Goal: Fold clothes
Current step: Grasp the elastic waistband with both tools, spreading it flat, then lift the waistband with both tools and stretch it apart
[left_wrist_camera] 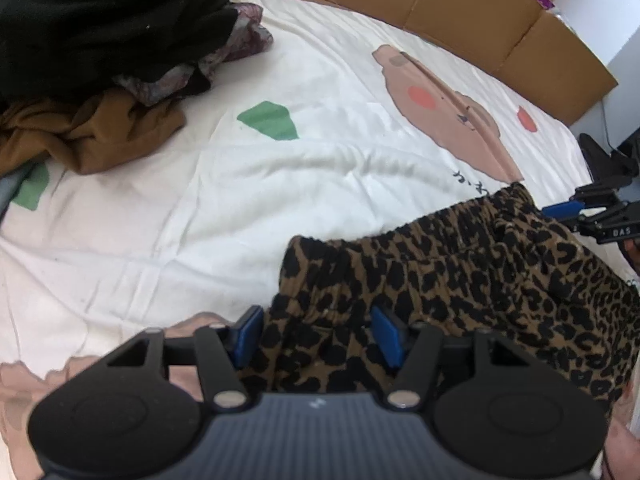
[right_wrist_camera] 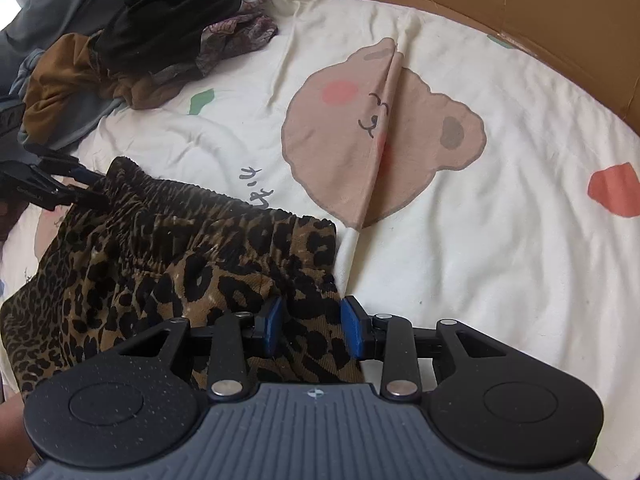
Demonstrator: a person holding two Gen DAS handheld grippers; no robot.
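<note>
A leopard-print garment [left_wrist_camera: 460, 272] [right_wrist_camera: 160, 260] with a gathered elastic waistband lies on the white bear-print sheet [left_wrist_camera: 200, 208] [right_wrist_camera: 500, 260]. In the left wrist view my left gripper [left_wrist_camera: 317, 336] has its blue pads on either side of a bunch of the fabric at the waistband's left end. My right gripper [right_wrist_camera: 312, 330] pinches the fabric at the other end, near the garment's right edge. Each gripper also shows in the other's view at the far waistband corner: the right gripper [left_wrist_camera: 568, 216] and the left gripper [right_wrist_camera: 86, 186].
A pile of black, brown and floral clothes [left_wrist_camera: 120, 40] [right_wrist_camera: 160, 40] sits at the far left of the bed. Flattened cardboard [left_wrist_camera: 480, 12] [right_wrist_camera: 520, 8] lines the far edge. A raised crease in the sheet [right_wrist_camera: 384, 140] runs through the bear print.
</note>
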